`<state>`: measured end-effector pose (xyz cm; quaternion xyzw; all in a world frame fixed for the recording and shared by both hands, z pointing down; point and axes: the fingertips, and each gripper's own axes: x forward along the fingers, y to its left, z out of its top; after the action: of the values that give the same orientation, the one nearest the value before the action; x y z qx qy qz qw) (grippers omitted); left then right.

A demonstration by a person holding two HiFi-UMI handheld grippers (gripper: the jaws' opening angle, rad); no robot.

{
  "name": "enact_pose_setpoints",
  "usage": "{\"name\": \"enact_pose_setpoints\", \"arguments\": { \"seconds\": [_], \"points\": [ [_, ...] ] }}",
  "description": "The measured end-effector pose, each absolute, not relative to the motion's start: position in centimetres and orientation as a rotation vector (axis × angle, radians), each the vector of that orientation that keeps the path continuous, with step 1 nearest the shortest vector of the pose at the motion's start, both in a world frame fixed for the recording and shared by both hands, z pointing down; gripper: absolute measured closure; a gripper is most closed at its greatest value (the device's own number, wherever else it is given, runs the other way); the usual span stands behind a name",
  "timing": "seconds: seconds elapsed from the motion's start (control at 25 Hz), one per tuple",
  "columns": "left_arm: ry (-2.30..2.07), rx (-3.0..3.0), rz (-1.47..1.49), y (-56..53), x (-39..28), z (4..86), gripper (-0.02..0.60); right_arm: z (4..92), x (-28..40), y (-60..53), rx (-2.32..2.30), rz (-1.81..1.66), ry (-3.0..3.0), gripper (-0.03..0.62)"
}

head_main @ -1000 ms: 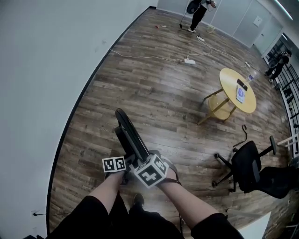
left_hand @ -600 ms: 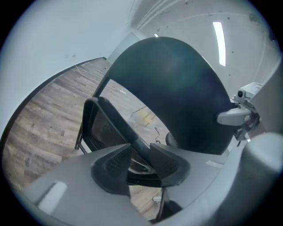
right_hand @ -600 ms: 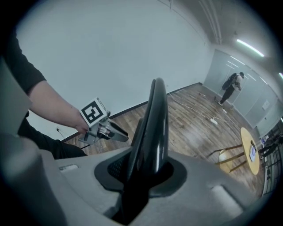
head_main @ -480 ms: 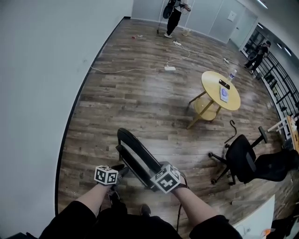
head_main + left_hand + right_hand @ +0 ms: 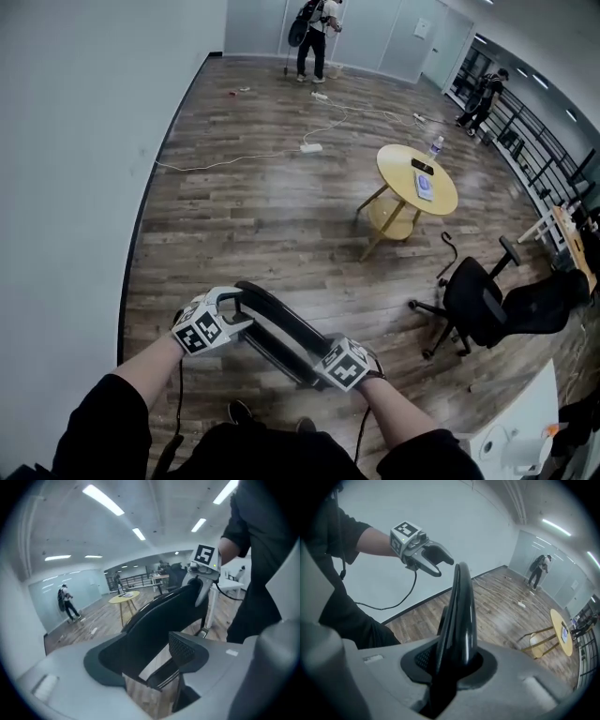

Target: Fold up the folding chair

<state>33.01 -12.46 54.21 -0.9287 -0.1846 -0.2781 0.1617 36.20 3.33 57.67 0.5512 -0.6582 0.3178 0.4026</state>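
Wood floor [image 5: 281, 206] is seen below the folded chair [image 5: 281, 328], clamped by the right gripper [image 5: 323, 361]; its long axis runs to the left gripper [image 5: 236, 309], whose jaws have just been opening, loose around it.

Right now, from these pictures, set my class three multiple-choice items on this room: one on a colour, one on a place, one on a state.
1. What colour is the top of the round table? A yellow B red C black
2. Where does the white power strip lie? A on the round table B on the floor C on the office chair
3. How is the right gripper? A open and empty B shut on a cable C shut on the folding chair
Answers: 1 A, its top shows yellow; 2 B, it lies on the wooden boards; 3 C, its jaws clamp the chair's black edge.
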Motion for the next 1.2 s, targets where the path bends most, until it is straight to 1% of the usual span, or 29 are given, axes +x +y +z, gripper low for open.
{"name": "enact_pose_setpoints", "arguments": {
  "seconds": [0.28, 0.56, 0.72, 0.76, 0.96, 1.2],
  "points": [
    [-0.788, -2.225, -0.724, -10.2, 35.2, 52.8, 0.281, 57.6, 35.2, 3.8, 1.405, 0.806, -1.660, 0.522],
    [-1.049, -1.850, -0.779, -8.1, 35.8, 55.0, 0.267, 57.5, 34.9, 3.4, 1.408, 0.811, -1.657, 0.523],
    [-1.134, -1.730, -0.837, -7.9, 35.6, 56.1, 0.316, 57.4, 35.1, 3.1, 1.410, 0.822, -1.657, 0.523],
    [-1.142, -1.706, -0.848, -7.9, 35.6, 56.4, 0.319, 57.4, 35.0, 3.0, 1.409, 0.826, -1.657, 0.523],
    [-1.163, -1.610, -0.893, -8.3, 35.8, 57.6, 0.387, 57.7, 35.0, 2.7, 1.398, 0.840, -1.660, 0.523],
    [-1.202, -1.557, -0.933, -8.3, 36.0, 58.2, 0.417, 57.8, 35.4, 2.7, 1.411, 0.850, -1.664, 0.525]
  ]
}}
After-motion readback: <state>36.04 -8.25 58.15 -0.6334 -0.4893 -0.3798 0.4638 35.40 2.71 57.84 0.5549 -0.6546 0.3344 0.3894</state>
